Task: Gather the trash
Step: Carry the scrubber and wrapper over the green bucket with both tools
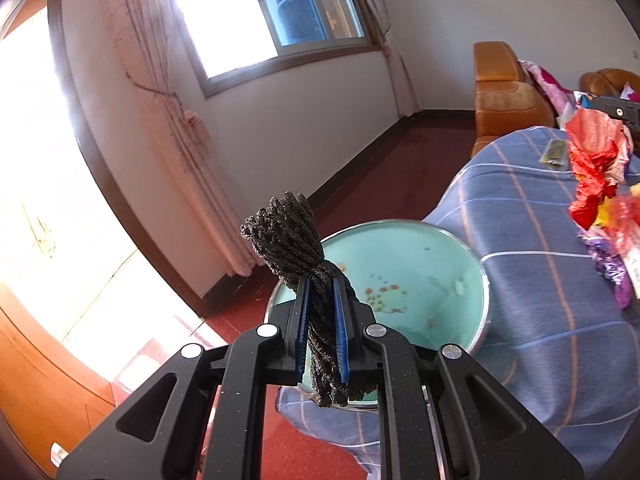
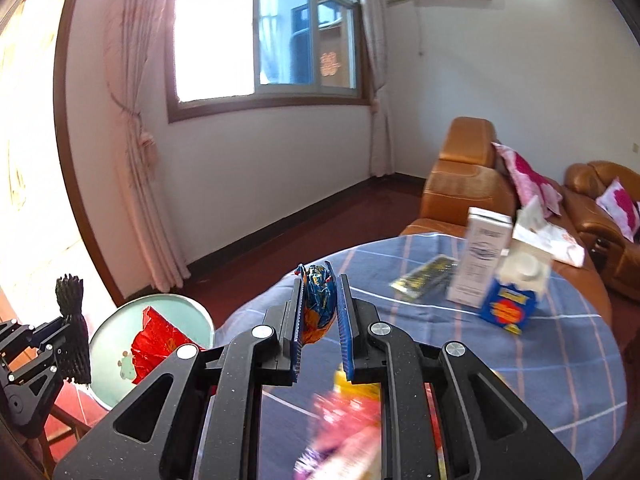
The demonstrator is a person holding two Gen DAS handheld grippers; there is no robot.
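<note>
I am gripping one dark bristly brush in the left gripper, its jaws clenched on it, over one teal bin beside the tabletop. My right gripper is pinching one blue-orange wrapper. One red wrapper is lying in the bin. Two cartons and one flat packet are sitting ahead, wrappers blurring beneath.

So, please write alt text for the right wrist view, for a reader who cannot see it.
The right gripper holds a crumpled blue and orange wrapper in its jaws above a table with a blue checked cloth. A white carton stands behind; a green basin sits left.
</note>
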